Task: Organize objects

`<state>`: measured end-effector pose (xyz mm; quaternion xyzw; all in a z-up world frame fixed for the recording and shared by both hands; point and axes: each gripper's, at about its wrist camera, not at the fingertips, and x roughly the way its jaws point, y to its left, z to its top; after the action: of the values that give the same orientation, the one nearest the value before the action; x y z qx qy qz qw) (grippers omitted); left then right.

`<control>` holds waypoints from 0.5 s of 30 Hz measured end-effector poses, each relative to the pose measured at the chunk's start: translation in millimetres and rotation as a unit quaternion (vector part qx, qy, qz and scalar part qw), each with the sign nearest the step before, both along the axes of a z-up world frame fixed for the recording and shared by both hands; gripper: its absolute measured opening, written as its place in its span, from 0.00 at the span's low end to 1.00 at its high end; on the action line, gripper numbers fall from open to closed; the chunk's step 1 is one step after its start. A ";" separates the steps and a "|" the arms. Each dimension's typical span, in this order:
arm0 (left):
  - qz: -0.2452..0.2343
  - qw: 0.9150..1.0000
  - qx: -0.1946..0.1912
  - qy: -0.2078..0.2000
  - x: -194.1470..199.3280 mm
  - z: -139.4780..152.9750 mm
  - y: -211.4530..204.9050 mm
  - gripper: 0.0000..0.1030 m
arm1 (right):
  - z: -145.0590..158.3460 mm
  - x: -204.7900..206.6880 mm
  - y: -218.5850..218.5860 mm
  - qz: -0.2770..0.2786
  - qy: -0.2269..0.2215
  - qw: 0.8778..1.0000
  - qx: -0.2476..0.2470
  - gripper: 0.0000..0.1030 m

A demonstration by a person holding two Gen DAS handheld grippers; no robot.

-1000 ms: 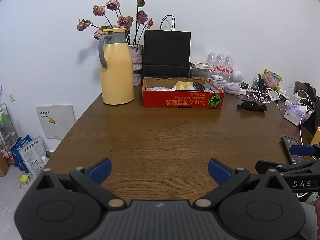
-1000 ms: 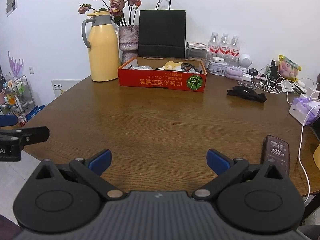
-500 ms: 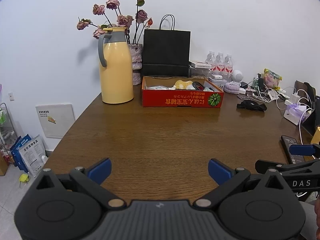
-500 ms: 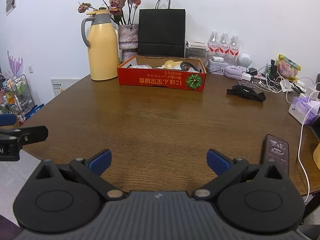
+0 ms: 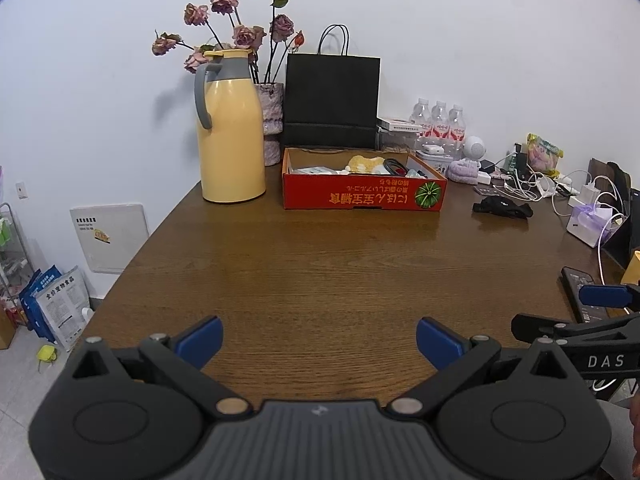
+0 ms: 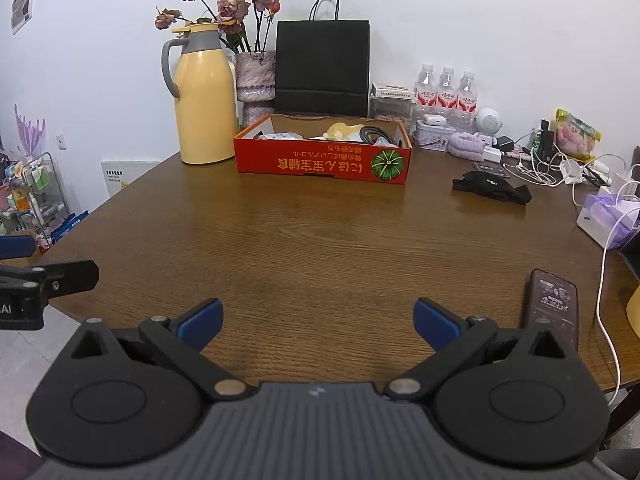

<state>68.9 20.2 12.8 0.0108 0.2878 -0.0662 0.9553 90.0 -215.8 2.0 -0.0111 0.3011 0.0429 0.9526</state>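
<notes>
A red cardboard box [image 5: 362, 196] [image 6: 322, 164] with several small items inside stands at the back of the brown wooden table [image 5: 320, 272] [image 6: 320, 240]. A black cloth item [image 5: 502, 207] [image 6: 490, 188] lies to its right. A dark phone [image 6: 554, 306] [image 5: 582, 292] lies near the table's front right. My left gripper [image 5: 319, 342] is open and empty, low over the front edge. My right gripper [image 6: 318, 322] is open and empty, just left of the phone. Each gripper shows at the edge of the other's view.
A yellow thermos jug [image 5: 230, 128], a vase of dried roses [image 5: 272, 120] and a black paper bag [image 5: 332, 100] stand at the back. Water bottles [image 6: 446, 88], chargers and white cables [image 6: 560, 168] and a white box [image 6: 604, 220] crowd the right side.
Both grippers have stayed open and nearly still; the views shifted only slightly.
</notes>
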 end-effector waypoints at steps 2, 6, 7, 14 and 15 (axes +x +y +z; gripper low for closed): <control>-0.001 1.000 0.003 0.003 0.7 -0.9 -0.7 1.00 | -0.2 -0.2 -0.4 0.002 -0.001 1.000 -0.001 1.00; -0.003 1.000 0.005 0.004 2.0 -1.9 -0.9 1.00 | -0.8 -0.3 -0.2 0.003 0.001 1.000 -0.004 1.00; -0.003 1.000 0.004 0.004 2.0 -1.9 -1.3 1.00 | -0.6 -0.3 -0.1 0.003 0.001 1.000 -0.004 1.00; -0.008 1.000 0.003 0.003 1.8 -3.2 -2.5 1.00 | -3.7 1.0 0.2 0.009 0.003 1.000 -0.006 1.00; -0.008 1.000 0.003 0.003 1.9 -3.2 -2.6 1.00 | -4.1 1.3 -0.7 0.010 0.004 1.000 -0.006 1.00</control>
<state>70.8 17.7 9.6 0.0160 0.2911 -0.0730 0.9538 91.3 -216.5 -2.1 -0.0201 0.3054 0.0508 0.9506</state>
